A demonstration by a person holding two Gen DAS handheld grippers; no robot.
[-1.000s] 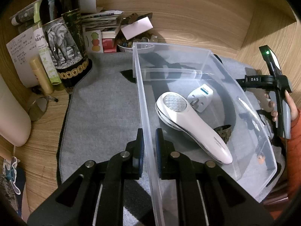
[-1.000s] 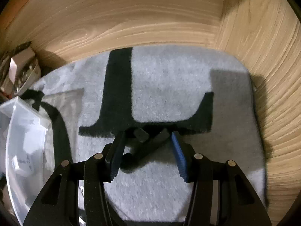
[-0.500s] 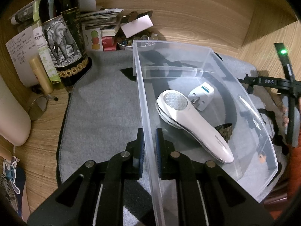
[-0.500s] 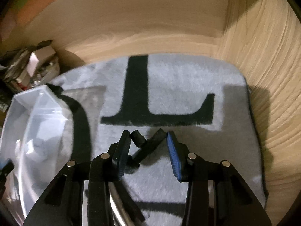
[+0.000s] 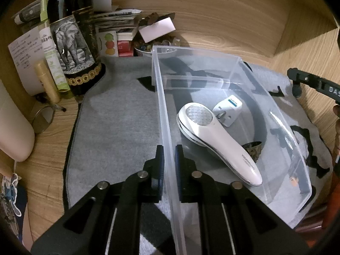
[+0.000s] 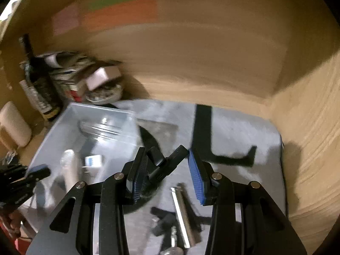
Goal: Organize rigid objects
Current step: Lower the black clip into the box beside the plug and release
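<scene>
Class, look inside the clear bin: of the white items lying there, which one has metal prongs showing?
The small white plug adapter, with a blue stripe and prongs facing out. The long white handheld device beside it has a textured round head and no prongs.

"DAS" stands on the right gripper's black bar [image 5: 318, 85].

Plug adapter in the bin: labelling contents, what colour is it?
White with a blue stripe; clearest in the left wrist view.

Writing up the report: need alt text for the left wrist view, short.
The left gripper is clamped on the near wall of a clear plastic bin on a grey mat. Inside lie a white handheld device and a white plug adapter.
</scene>
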